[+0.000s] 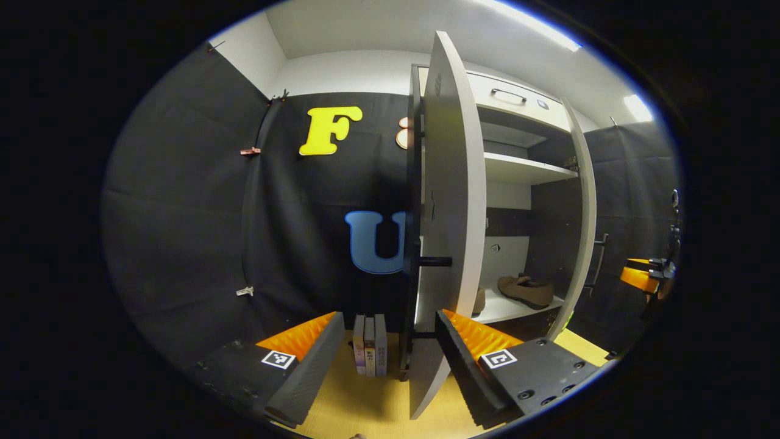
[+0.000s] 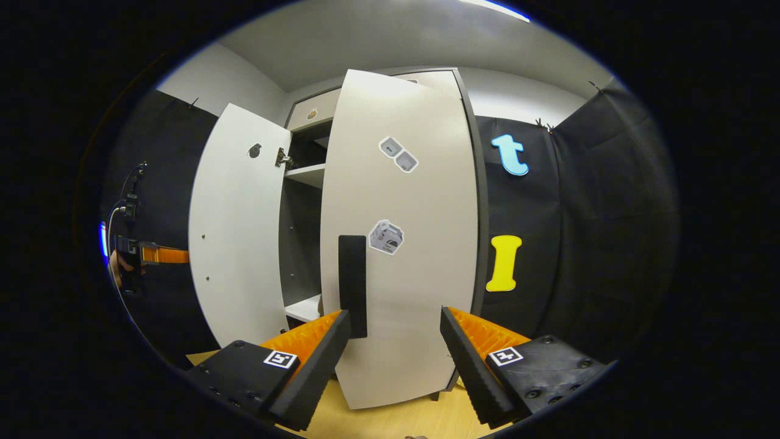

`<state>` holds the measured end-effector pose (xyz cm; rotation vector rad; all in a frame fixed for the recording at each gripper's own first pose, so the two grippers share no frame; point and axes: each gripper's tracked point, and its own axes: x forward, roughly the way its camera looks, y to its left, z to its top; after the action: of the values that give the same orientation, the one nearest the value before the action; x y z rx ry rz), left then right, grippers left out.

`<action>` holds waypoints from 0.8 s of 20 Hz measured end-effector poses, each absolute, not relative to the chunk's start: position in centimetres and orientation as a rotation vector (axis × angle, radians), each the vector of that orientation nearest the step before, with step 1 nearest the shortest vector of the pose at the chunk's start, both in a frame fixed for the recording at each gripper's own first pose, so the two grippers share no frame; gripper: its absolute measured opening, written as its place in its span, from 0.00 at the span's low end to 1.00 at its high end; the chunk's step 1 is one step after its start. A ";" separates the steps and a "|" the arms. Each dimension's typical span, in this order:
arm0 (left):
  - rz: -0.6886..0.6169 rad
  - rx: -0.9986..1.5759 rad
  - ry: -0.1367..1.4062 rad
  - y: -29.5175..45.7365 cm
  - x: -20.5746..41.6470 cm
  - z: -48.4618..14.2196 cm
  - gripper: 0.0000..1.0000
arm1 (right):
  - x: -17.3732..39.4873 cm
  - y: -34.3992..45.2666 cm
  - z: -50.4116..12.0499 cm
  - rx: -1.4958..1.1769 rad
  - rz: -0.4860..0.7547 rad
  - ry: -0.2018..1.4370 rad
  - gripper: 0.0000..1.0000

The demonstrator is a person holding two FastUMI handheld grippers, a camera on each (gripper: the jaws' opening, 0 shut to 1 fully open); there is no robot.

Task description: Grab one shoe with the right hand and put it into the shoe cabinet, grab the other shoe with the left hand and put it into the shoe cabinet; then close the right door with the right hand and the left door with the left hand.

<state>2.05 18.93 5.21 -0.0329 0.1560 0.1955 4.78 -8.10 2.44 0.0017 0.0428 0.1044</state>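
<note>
Fingers of the right gripper [image 2: 395,347] are spread and empty, bracketing the right door [image 2: 402,244] at lower centre beside its handle [image 2: 353,286]. Push flat and steadily until it seats. Left gripper [image 1: 384,353] is likewise spread before the left door [image 1: 448,201]; a shoe [image 1: 527,291] lies on the shelf [image 1: 506,308], lower right.

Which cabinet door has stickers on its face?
The right door, in front of the right gripper: three stickers above and beside its dark handle. The left door shows none.

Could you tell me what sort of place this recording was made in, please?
Probably a staged recording booth, not a home: black cloth walls surround a white shoe cabinet on a wooden floor, under strip lighting.
</note>
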 end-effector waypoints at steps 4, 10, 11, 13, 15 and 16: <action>0.177 -0.015 0.158 18.7 2.4 5.2 0.94 | 3.1 -8.5 2.6 -0.024 0.084 0.037 0.98; 0.165 0.006 0.160 17.2 2.8 5.3 0.93 | 2.9 -8.7 1.5 -0.019 0.095 0.062 0.98; 0.160 -0.014 0.156 16.9 2.8 5.2 0.93 | 3.1 -9.0 1.2 -0.025 0.097 0.067 0.98; 0.153 -0.033 0.150 16.2 2.9 5.1 0.93 | 3.5 -9.2 0.9 -0.025 0.108 0.076 0.98; 0.153 -0.029 0.148 15.5 3.2 5.2 0.93 | 4.2 -9.2 0.5 -0.021 0.124 0.084 0.98; 0.151 -0.026 0.151 15.1 3.3 5.2 0.93 | 4.5 -9.3 0.3 -0.022 0.130 0.087 0.98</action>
<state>3.33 15.07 5.16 -0.0262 0.1507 0.1514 4.49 -9.33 0.33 -0.0215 0.0870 0.1301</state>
